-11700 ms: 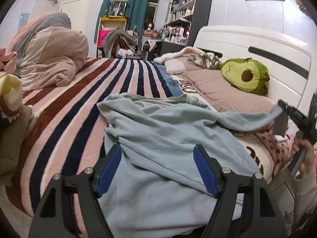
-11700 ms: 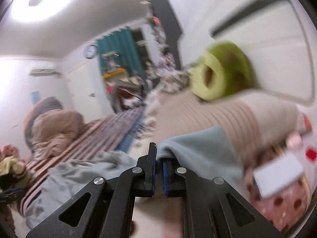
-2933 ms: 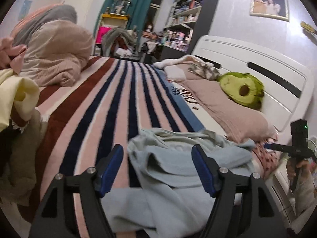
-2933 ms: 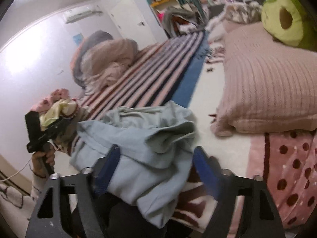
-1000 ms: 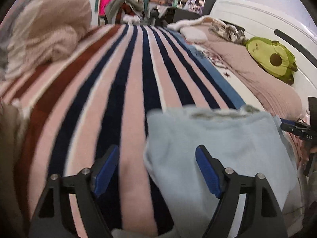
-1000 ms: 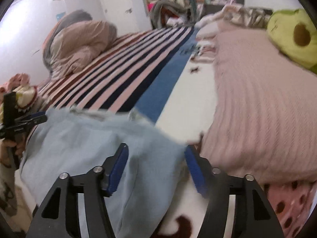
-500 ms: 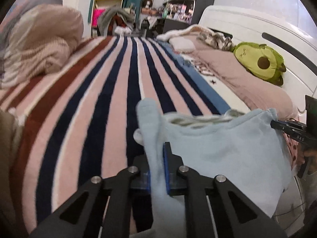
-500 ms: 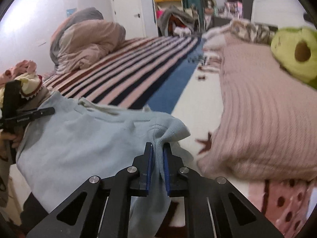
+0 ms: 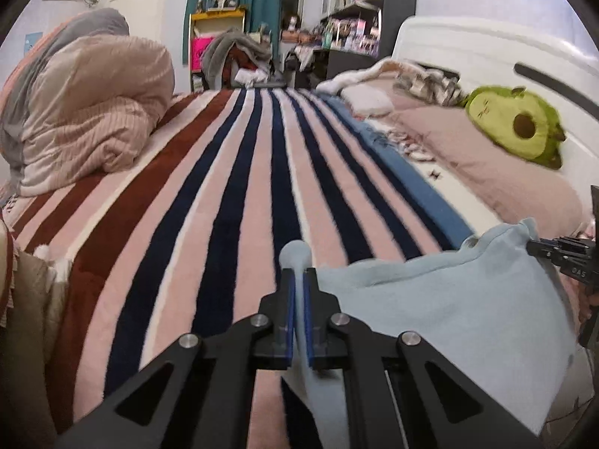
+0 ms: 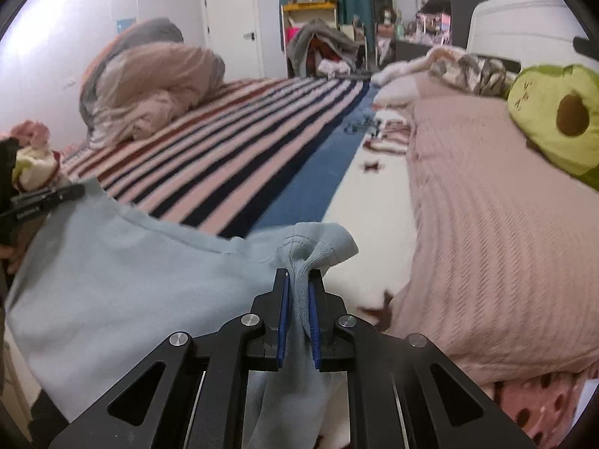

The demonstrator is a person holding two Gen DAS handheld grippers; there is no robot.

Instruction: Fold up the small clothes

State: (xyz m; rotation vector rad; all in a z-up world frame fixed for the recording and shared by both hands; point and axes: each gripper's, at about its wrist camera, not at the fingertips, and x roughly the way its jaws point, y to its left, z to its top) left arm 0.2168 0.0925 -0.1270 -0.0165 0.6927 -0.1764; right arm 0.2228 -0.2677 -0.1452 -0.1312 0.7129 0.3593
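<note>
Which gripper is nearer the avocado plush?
Right. The right gripper, shut on the light blue garment, sits beside the pink pillow under the avocado plush; the left gripper holds the garment's far corner over the striped blanket.

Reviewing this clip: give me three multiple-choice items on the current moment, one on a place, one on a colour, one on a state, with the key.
1. Where does the avocado plush lie?
A. on the pink pillow by the headboard
B. on the striped blanket
C. on the floor

2. What colour is the garment being handled?
A. yellow
B. light blue
C. dark red

3. What is the state of the two grippers?
A. both open
B. only the left closed
C. both closed on cloth

Key:
1 A, it rests on the pink pillow next to the white headboard.
2 B, the cloth is pale blue in both views.
3 C, the left gripper and the right gripper each pinch an edge of the garment.
</note>
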